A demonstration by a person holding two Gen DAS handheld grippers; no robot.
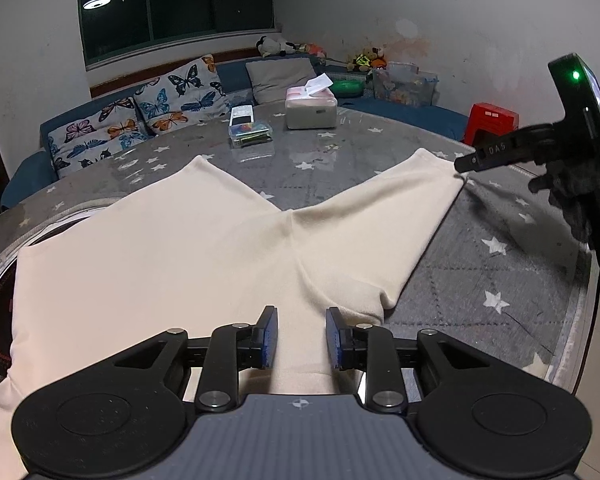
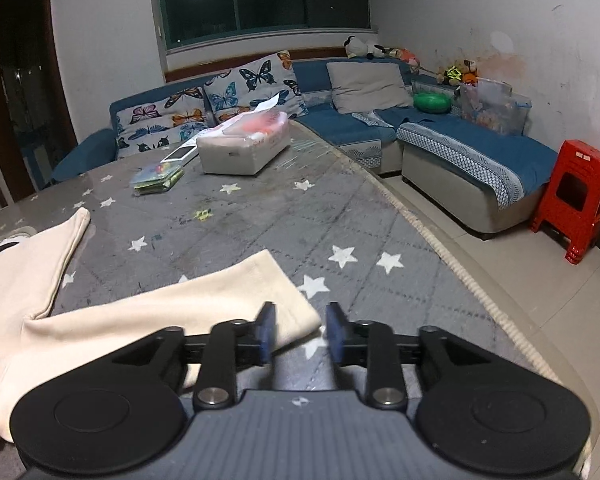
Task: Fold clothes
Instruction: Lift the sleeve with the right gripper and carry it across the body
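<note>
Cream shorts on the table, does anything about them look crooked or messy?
Mostly fine: the cream shorts lie flat with legs splayed apart, but the waistband end hangs over the table edge beneath the left gripper.

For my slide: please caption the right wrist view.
Open right gripper at a leg hem of cream shorts on star-patterned table.

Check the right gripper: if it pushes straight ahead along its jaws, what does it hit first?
Likely the hem corner of the cream fabric shorts' leg, which lies between and just ahead of the open jaws of the right gripper. Past it is bare grey star-print tablecloth. Height above the cloth is unclear.
</note>
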